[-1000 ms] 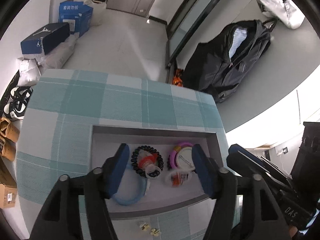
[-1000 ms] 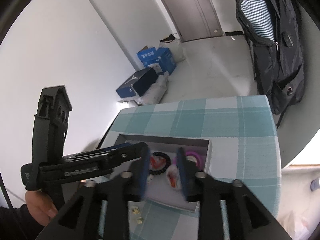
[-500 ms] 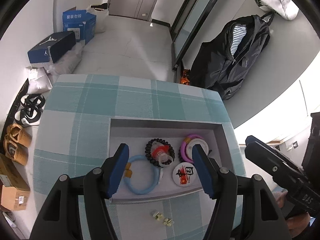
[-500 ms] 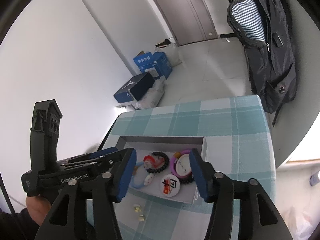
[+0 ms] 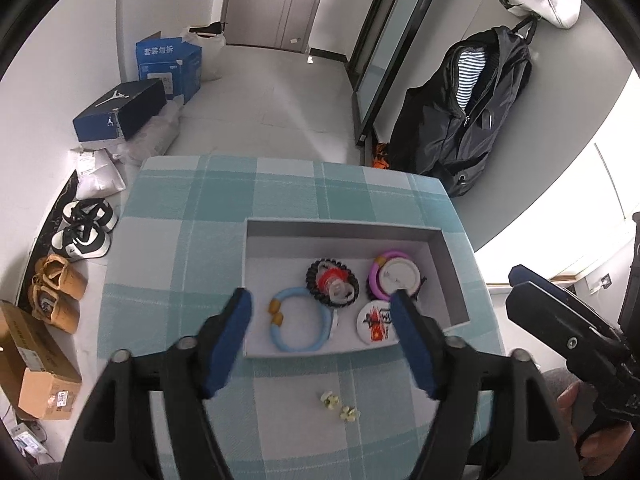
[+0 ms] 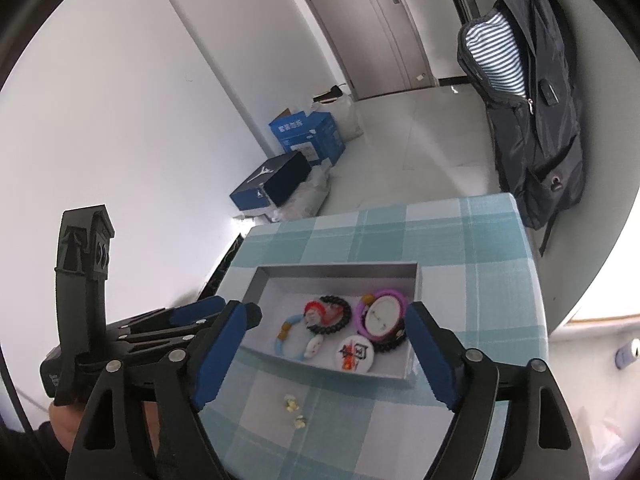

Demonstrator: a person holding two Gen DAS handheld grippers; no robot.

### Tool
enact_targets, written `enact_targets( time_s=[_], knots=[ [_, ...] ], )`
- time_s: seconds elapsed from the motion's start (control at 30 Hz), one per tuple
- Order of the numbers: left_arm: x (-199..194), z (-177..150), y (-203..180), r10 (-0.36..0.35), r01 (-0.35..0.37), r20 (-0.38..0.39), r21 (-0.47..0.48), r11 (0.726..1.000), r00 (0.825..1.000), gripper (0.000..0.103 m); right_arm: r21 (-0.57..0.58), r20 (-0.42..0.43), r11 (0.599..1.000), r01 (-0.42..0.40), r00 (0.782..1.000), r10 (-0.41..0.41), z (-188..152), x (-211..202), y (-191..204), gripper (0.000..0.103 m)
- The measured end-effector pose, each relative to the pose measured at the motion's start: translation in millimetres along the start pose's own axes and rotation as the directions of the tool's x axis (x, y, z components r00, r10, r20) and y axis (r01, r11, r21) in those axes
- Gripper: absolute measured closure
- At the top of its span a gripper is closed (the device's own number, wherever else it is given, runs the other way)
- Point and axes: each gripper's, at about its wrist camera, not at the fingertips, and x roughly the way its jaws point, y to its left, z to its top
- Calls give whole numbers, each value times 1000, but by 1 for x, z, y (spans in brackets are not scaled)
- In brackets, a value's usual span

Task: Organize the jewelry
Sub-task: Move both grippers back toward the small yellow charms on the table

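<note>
Now your left tool (image 5: 320, 300) and right tool (image 6: 332, 316) both gape empty above the grey tray (image 5: 344, 226), two small earrings (image 5: 339, 406) loose on the counter (image 5: 180, 264) just before it.

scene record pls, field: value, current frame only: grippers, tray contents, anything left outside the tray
left gripper: open, empty, above the tray's near edge
right gripper: open, empty
tray: grey, shallow, on checked tablecloth
in tray: light blue bracelet, black bead bracelet around a red charm, purple ring under a white disc, printed badge
outside tray: two small yellow earrings on the cloth, near side of the tray
</note>
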Motion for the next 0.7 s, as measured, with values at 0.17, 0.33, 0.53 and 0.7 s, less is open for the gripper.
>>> enact_targets(
  time_s=[0.17, 0.33, 0.53, 0.7],
  knots=[
    [-8, -13, 1, 9, -9, 7, -7, 1000, 1000, 30, -18, -16, 1000, 13, 1000, -13, -12, 0, 7, 18],
    [-9, -28, 4, 33, -34, -7, -9, 999, 999, 30, -21, -45, 999, 27, 999, -28, -29, 3, 9, 15],
    [-12, -49, 7, 63, -63, -19, -2, 998, 998, 30, -35, -116, 998, 50, 992, -53, -52, 15, 10, 14],
    [-10, -64, 24, 61, -63, -37, -53, 997, 997, 30, -42, -160, 997, 60, 985, -66, -69, 26, 12, 14]
  ],
)
